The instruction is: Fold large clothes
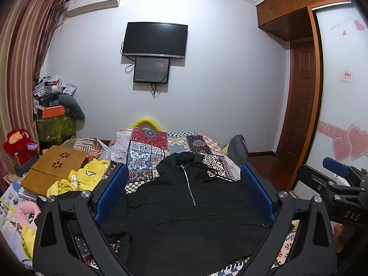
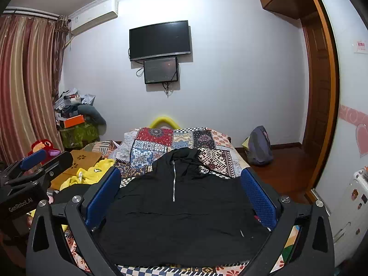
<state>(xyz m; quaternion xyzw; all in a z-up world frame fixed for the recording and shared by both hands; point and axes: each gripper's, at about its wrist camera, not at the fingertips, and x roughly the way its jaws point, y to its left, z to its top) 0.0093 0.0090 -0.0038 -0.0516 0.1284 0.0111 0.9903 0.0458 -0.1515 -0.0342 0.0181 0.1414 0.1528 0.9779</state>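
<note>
Patchwork bed [image 1: 161, 147] has the black hoodie [image 1: 184, 207] lying flat, unfolded; left claw [image 1: 184, 195] and right claw [image 2: 181, 197] both wide open, holding nothing.

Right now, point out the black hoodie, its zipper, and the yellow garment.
black hoodie [image 1: 184, 218], left wrist view, on the chest panel.
zipper [image 2: 173, 181], right wrist view, midway along the silver teeth.
yellow garment [image 1: 80, 179], left wrist view, on the crumpled middle, left of the hoodie.

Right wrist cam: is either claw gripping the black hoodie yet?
No: the black hoodie lies spread on the patchwork bedspread, and the right claw is wide open above it.
</note>
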